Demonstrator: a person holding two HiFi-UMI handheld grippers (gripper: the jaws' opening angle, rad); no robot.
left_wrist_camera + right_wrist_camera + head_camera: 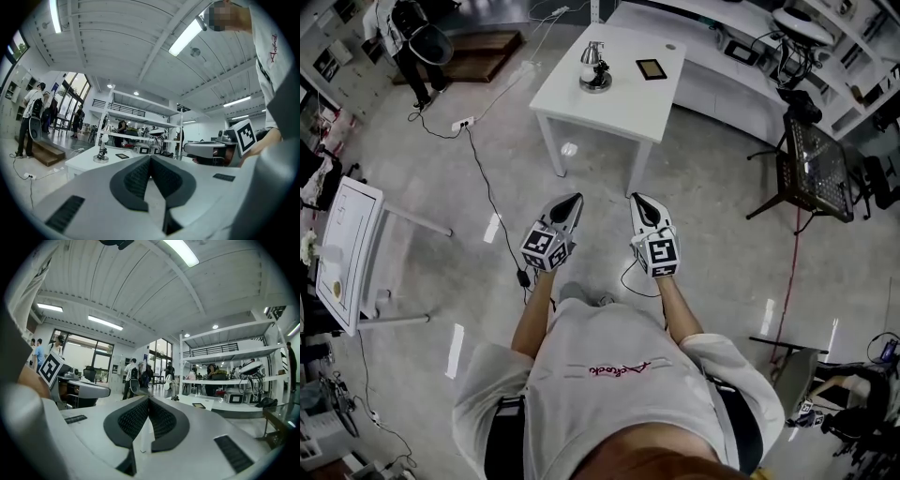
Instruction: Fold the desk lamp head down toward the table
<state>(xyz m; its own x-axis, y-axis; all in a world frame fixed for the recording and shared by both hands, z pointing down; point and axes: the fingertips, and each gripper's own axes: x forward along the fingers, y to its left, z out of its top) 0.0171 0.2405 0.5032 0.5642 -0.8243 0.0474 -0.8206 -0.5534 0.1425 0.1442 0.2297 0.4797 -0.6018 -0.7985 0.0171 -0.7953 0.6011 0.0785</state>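
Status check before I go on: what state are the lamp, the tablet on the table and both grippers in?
Desk lamp: upright on the white table, head raised, not yet folded, untouched.
Small dark tablet: lying flat beside the lamp, screen dark.
Left gripper: shut, empty, well short of the table.
Right gripper: shut, empty, beside the left one.

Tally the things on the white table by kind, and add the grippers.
Lamp: 1
Flat dark device: 1
Left gripper, right gripper: 2
Total: 4
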